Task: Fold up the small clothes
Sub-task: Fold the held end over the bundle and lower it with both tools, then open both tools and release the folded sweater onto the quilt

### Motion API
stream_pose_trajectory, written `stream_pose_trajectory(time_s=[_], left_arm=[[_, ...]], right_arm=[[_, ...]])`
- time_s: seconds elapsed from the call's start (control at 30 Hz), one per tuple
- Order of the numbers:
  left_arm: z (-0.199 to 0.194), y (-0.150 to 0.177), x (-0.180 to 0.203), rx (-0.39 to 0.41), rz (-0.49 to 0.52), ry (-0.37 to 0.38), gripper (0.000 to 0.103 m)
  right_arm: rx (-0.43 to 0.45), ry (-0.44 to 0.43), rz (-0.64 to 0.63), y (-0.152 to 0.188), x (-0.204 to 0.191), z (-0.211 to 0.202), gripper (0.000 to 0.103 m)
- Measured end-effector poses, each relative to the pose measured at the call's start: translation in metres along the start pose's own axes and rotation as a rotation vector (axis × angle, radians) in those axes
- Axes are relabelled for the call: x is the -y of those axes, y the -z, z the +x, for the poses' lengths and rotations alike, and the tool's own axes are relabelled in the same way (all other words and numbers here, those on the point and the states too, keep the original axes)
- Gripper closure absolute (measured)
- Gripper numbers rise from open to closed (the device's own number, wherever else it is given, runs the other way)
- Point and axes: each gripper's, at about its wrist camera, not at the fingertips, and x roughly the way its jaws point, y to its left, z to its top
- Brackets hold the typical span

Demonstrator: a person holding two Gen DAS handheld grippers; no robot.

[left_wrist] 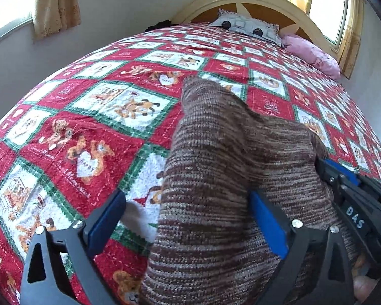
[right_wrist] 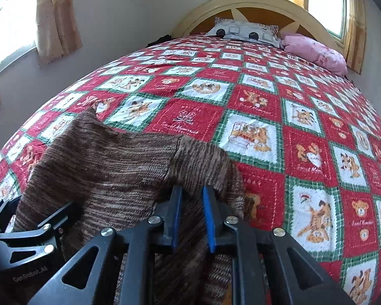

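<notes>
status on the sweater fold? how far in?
Early to mid fold. Done: the brown knit sweater lies on the quilt, one part already turned over onto itself by the right gripper. In hand: the right jaws stand nearly closed over the folded edge; whether they pinch it is unclear. The left gripper is open, holding nothing. Left: a far corner still sticks out; no compact bundle yet.

Brown striped knit garment [left_wrist: 216, 178], seemingly part-folded, on bed.
</notes>
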Motion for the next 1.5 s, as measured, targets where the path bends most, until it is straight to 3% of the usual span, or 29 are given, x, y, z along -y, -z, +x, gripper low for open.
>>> stream_pose_trajectory(time_s=[0.33,0.43,0.53,0.63,0.93,1.03,1.17,1.3,1.43,1.5], left_arm=[[0.004,-0.002,0.001,-0.006,0.006,-0.020,0.000],[0.004,-0.002,0.002,-0.006,0.002,-0.018,0.000],[0.002,-0.001,0.004,-0.002,0.010,-0.035,0.000],[0.002,0.000,0.006,0.004,0.021,-0.051,0.000],[-0.002,0.004,0.002,-0.029,0.019,-0.033,0.000],[-0.021,0.019,-0.010,-0.050,-0.018,0.029,0.000],[-0.054,0.051,-0.012,-0.020,0.025,0.034,0.000],[-0.073,0.080,-0.015,-0.023,0.092,-0.025,0.000],[-0.077,0.093,-0.028,0.004,0.036,0.005,0.000],[-0.077,0.092,-0.023,-0.005,0.053,-0.015,0.000]], right_arm=[[-0.002,0.069,-0.117,0.001,-0.011,-0.006,0.086],[0.094,0.113,-0.129,0.020,-0.017,-0.046,0.086],[0.129,0.090,-0.173,0.044,-0.028,-0.074,0.086],[0.053,0.049,-0.145,0.061,-0.027,-0.075,0.086],[0.021,-0.040,-0.037,0.072,-0.009,-0.083,0.085],[0.071,-0.042,0.021,0.080,-0.002,-0.109,0.085],[0.109,-0.080,-0.041,0.100,-0.014,-0.138,0.085],[-0.009,-0.142,-0.038,0.120,-0.019,-0.125,0.085],[-0.008,-0.148,-0.031,0.123,-0.020,-0.122,0.084],[-0.008,-0.144,-0.041,0.125,-0.021,-0.124,0.084]])
